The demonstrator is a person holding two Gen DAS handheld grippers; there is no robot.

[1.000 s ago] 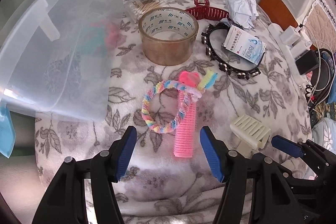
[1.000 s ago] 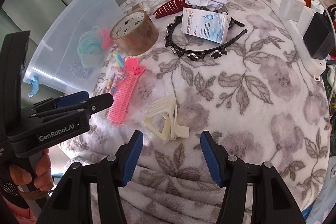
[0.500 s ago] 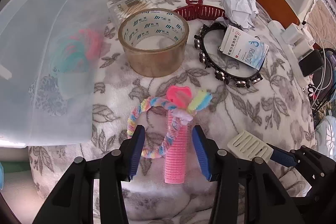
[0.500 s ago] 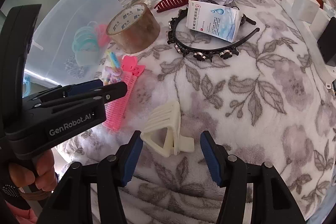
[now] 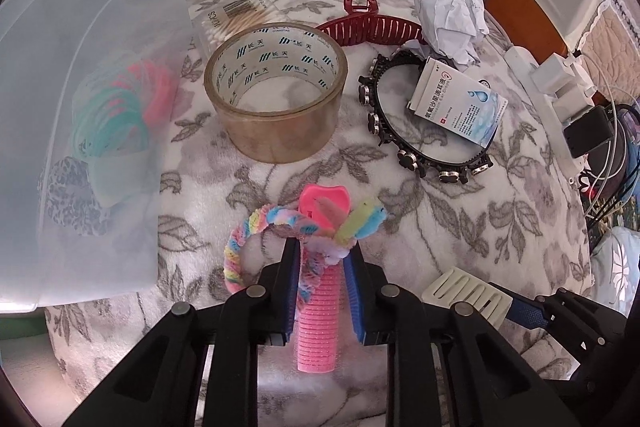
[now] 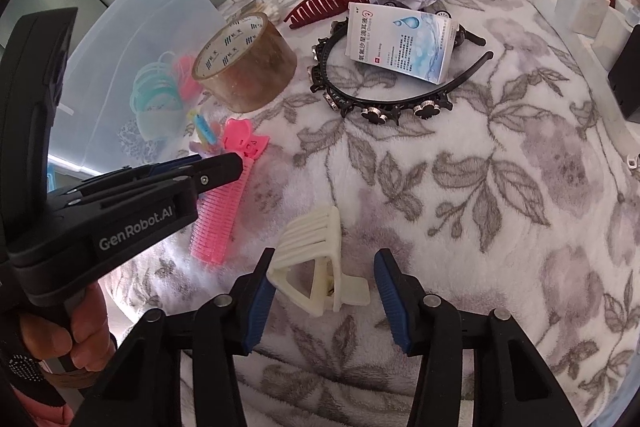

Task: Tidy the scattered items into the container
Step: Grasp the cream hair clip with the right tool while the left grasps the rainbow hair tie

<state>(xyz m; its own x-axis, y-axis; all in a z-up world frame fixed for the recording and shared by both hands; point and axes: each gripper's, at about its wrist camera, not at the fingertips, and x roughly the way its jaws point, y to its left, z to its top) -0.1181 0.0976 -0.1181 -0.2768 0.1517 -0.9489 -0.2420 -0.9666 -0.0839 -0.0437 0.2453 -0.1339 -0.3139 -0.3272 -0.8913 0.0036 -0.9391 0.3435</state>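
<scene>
My left gripper (image 5: pixel 322 259) is shut on the pink hair-roller clip (image 5: pixel 318 323), with part of the rainbow chenille ring (image 5: pixel 240 251) caught between its jaws; both rest on the floral blanket. It also shows from the side in the right wrist view (image 6: pixel 228 167). My right gripper (image 6: pixel 324 267) is open, its jaws on either side of a cream claw clip (image 6: pixel 316 259) without touching it. The translucent plastic container (image 5: pixel 80 99) stands at the left and holds pink and teal rings (image 5: pixel 116 111).
On the blanket lie a brown tape roll (image 5: pixel 276 91), a dark red claw clip (image 5: pixel 372 23), a black flowered headband (image 5: pixel 404 147), an eye-drop box (image 5: pixel 456 107), crumpled paper (image 5: pixel 452 15) and cotton swabs (image 5: pixel 236 15). A power strip with chargers (image 5: pixel 560 95) lies at the right edge.
My left gripper moved forward and closed on the pink clip and the chenille ring. My right gripper moved forward so that the cream clip sits between its open jaws.
</scene>
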